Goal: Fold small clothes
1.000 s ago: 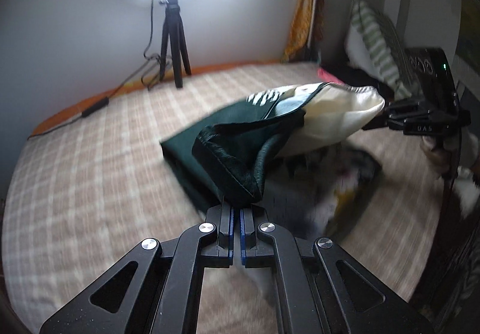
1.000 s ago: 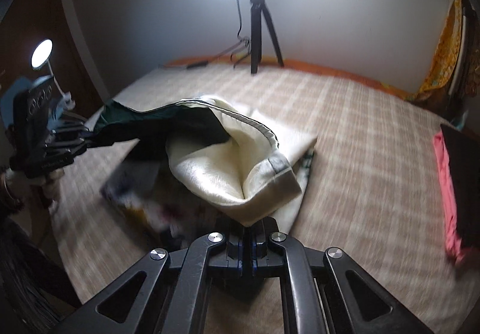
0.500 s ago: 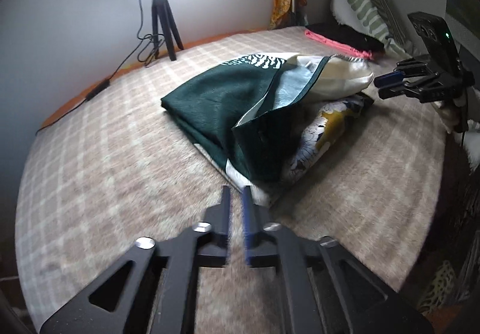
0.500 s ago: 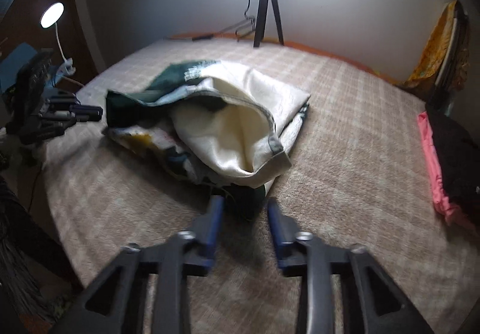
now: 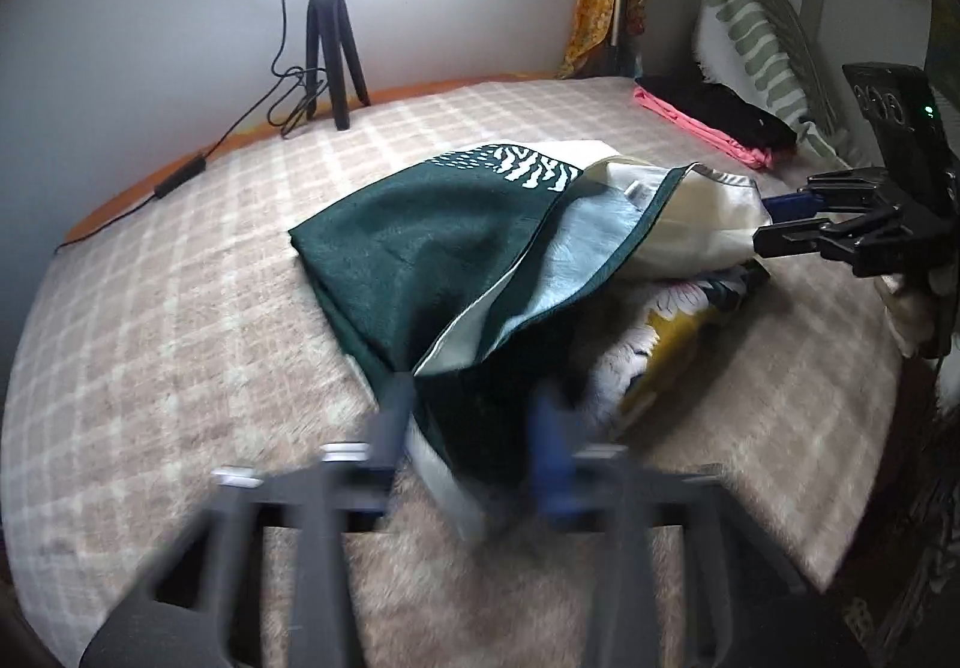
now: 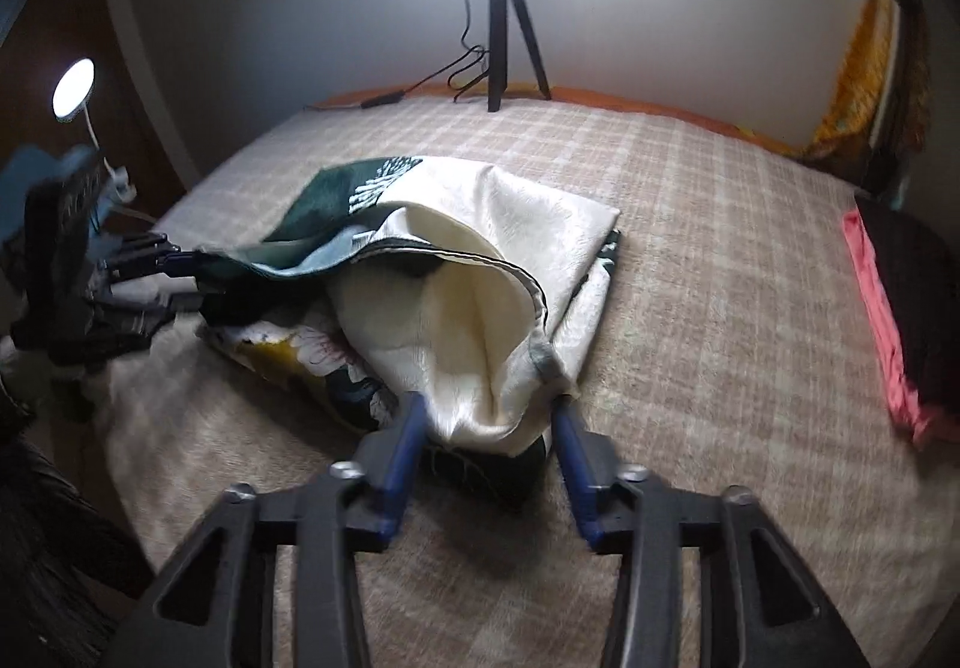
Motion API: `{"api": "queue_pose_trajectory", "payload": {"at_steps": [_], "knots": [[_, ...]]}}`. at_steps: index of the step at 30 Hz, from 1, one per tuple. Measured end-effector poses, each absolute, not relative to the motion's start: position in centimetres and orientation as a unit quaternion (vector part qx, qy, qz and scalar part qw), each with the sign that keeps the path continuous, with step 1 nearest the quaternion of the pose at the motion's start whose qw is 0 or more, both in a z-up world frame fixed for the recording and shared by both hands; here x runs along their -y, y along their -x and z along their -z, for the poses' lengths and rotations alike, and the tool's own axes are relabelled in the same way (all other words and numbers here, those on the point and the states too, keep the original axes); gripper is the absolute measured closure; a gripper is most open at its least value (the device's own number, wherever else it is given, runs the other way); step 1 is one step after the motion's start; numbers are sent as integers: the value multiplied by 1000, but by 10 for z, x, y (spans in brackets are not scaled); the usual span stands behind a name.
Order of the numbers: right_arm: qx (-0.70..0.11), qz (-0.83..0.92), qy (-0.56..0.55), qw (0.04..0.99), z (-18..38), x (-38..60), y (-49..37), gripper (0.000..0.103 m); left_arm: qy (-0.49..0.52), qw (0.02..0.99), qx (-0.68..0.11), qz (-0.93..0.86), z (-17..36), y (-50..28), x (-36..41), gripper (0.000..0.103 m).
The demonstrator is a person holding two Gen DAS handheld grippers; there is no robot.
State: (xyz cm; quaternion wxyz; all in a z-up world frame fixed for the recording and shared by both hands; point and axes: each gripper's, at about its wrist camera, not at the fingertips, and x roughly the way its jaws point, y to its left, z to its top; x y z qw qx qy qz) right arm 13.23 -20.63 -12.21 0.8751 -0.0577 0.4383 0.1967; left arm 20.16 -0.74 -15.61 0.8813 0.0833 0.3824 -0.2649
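green-and-cream cloth (image 5: 456,260) lies between both tilted-down tools (left (image 5: 474,428), right (image 6: 489,416)), jaws apart, gripping nothing.

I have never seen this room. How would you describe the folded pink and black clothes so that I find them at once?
Start from the checked bed cover and follow it toward the striped green and white pillow at the far right. Just in front of that pillow lie the pink and black clothes. They are a flat, neat stack, unlike the loose green and cream garment at mid-bed.
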Motion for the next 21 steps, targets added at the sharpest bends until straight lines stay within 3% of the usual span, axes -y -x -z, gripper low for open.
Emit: {"api": "queue_pose_trajectory", "payload": {"at_steps": [3, 9, 13, 14, 15, 16, 21], "knots": [[-424, -190, 85, 881, 116, 197, -132, 101, -109, 887, -356, 274, 148, -198, 15, 100], [-338, -149, 207, 906, 89, 184, -106, 103, -223, 884, -300, 279, 129, -175, 18, 101], [-334, -169, 238, 896, 90, 183, -89, 102, -287, 864, -299, 284, 137, -160, 12, 101], [-340, -162, 243, 894, 94, 183, -86, 92, -292, 861, -304, 284, 140, -158, 10, 101], [-347, -160, 238, 893, 96, 184, -86, 72, -294, 858, -310, 284, 145, -157, 7, 101], [-356, -159, 218, 895, 96, 189, -86, 65, -293, 858, -313, 283, 147, -156, 6, 101], [-395, -209, 12, 895, 82, 233, -95, 65, -259, 857, -347, 280, 157, -162, -1, 96]]}}
